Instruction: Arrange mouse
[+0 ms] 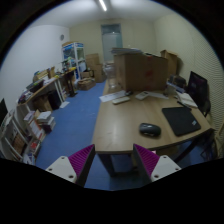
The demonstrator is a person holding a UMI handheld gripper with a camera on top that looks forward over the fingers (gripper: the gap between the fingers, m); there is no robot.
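A dark computer mouse point(149, 130) lies on the wooden desk point(120, 125), just left of a black mouse pad point(183, 120). My gripper point(113, 160) is held high above the near edge of the desk, well short of the mouse. Its two fingers, with magenta pads point(82, 158), stand wide apart and nothing is between them. The mouse is ahead and to the right of the right finger.
A large cardboard box point(142, 72) stands at the desk's far end, with papers point(122, 98) and a monitor point(199, 88) at the right. Cluttered shelves point(25, 125) and benches line the left wall. Blue floor point(70, 125) lies between.
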